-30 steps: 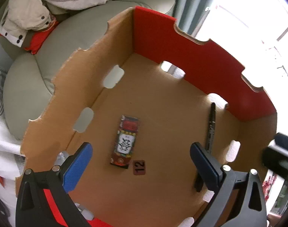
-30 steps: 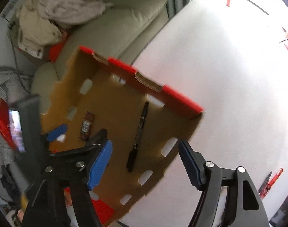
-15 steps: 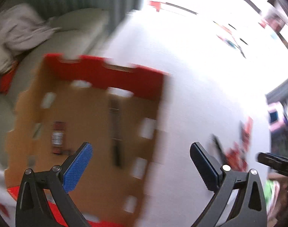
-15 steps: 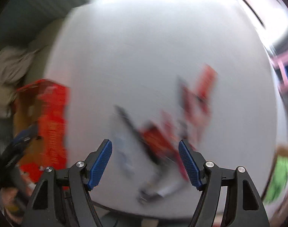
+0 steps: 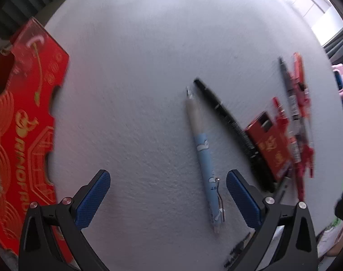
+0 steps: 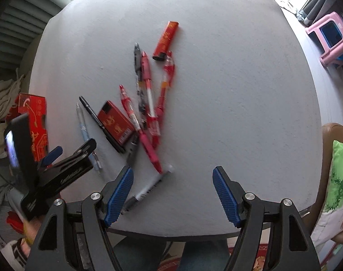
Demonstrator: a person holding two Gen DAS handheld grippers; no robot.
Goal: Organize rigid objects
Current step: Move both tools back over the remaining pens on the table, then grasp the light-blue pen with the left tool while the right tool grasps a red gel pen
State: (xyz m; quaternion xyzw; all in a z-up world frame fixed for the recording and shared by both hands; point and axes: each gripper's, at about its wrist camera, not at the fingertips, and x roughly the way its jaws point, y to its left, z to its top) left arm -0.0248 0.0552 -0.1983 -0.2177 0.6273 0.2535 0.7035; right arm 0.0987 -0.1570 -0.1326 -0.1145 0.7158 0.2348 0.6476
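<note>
A pile of pens and small boxes lies on the grey table [image 6: 239, 79]. In the left wrist view my open, empty left gripper [image 5: 168, 194] hovers over the table just left of a light blue pen [image 5: 205, 155]; a black pen [image 5: 230, 122] and a red card box [image 5: 270, 142] lie to its right. In the right wrist view my open, empty right gripper [image 6: 172, 194] hangs above the table's near edge, with several red pens [image 6: 149, 103], a black-and-white marker [image 6: 146, 190] and a red lighter [image 6: 165, 40] ahead. The left gripper [image 6: 65, 158] shows at the left.
The red-and-brown cardboard box [image 5: 24, 117] stands at the table's left edge, also in the right wrist view [image 6: 35, 115]. A pink stool [image 6: 331, 38] stands on the floor at far right. A green-patterned cushion [image 6: 338, 176] lies by the right edge.
Both grippers have swung away from the cardboard box's inside, rightward over the table to the pile of pens. Both stay open and empty.
</note>
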